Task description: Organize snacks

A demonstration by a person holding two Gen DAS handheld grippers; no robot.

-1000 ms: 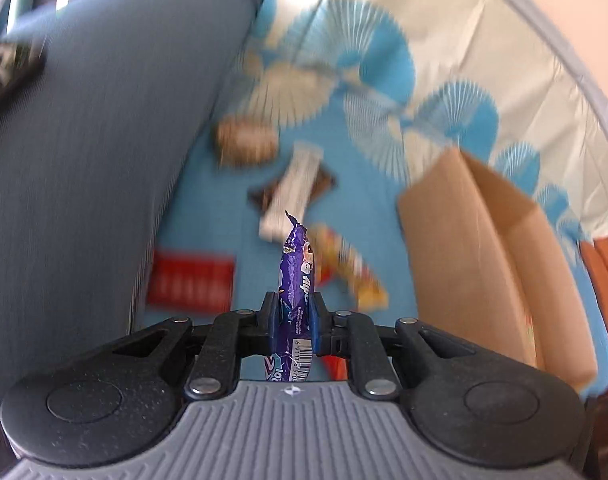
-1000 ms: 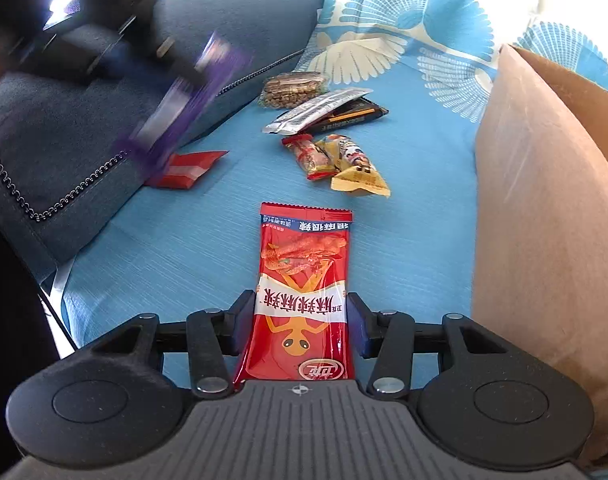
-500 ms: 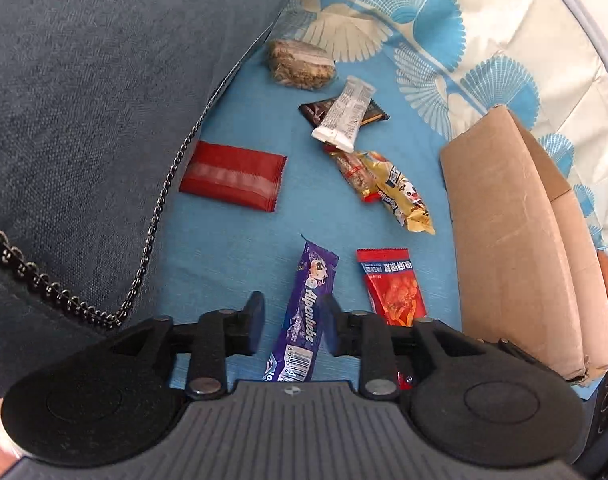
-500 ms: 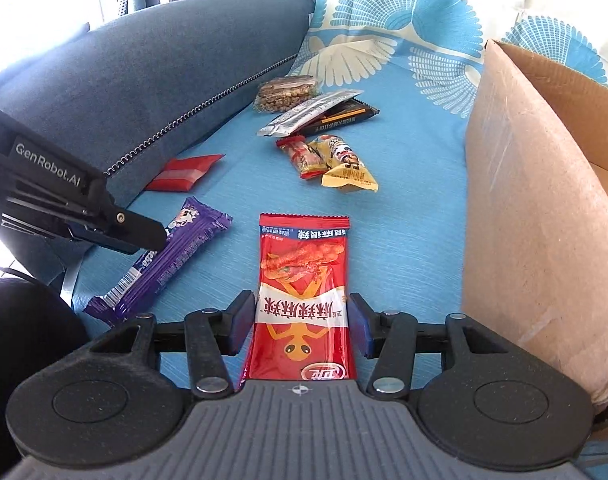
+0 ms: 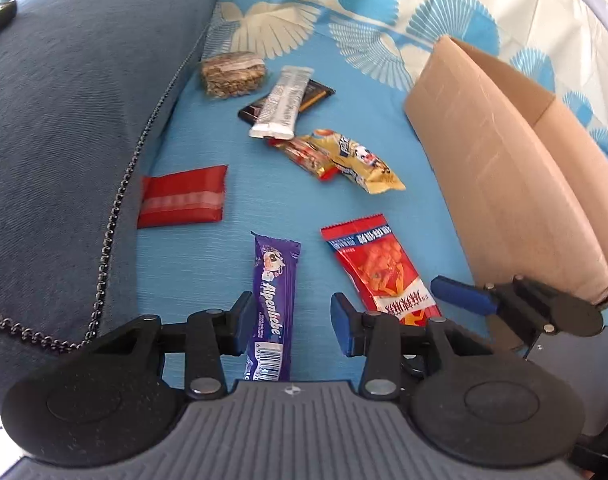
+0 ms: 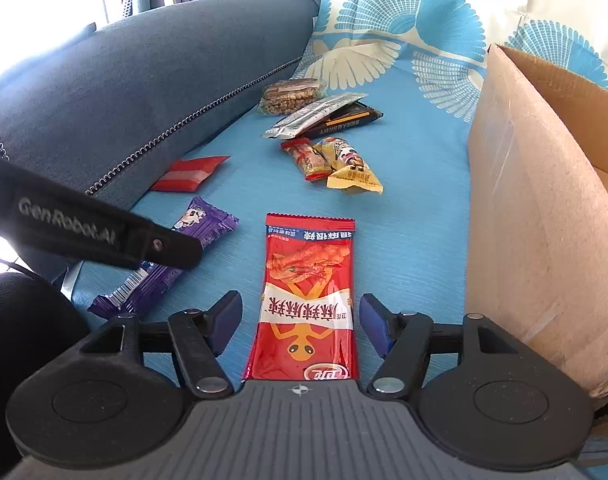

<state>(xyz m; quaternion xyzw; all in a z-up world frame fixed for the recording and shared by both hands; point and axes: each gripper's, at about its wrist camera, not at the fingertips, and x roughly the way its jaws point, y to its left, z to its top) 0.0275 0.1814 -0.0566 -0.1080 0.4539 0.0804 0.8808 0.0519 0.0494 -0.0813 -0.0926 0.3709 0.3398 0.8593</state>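
The left gripper (image 5: 291, 322) hangs low over the blue sofa cover (image 5: 231, 280), its jaws opening, with the purple candy bar (image 5: 273, 304) lying flat on the cover between them. The left pad is just beside the wrapper's edge; the right pad stands clear of it. The right gripper (image 6: 299, 322) also has its jaws opening, both pads apart from the red snack packet (image 6: 308, 300) that lies flat between them. The two snacks lie side by side near the front edge of the seat. Just right of the packet stands an open cardboard box (image 6: 536, 216). Farther back on the cover lie a yellow packet (image 5: 360, 160) touching a small red-wrapped snack (image 5: 304, 154), a silver bar (image 5: 281, 104) across a black one (image 5: 316, 94), and a brown grain bar (image 5: 231, 74). A flat red packet (image 5: 181, 196) sits against the dark blue cushion (image 5: 75, 120) at the left edge.
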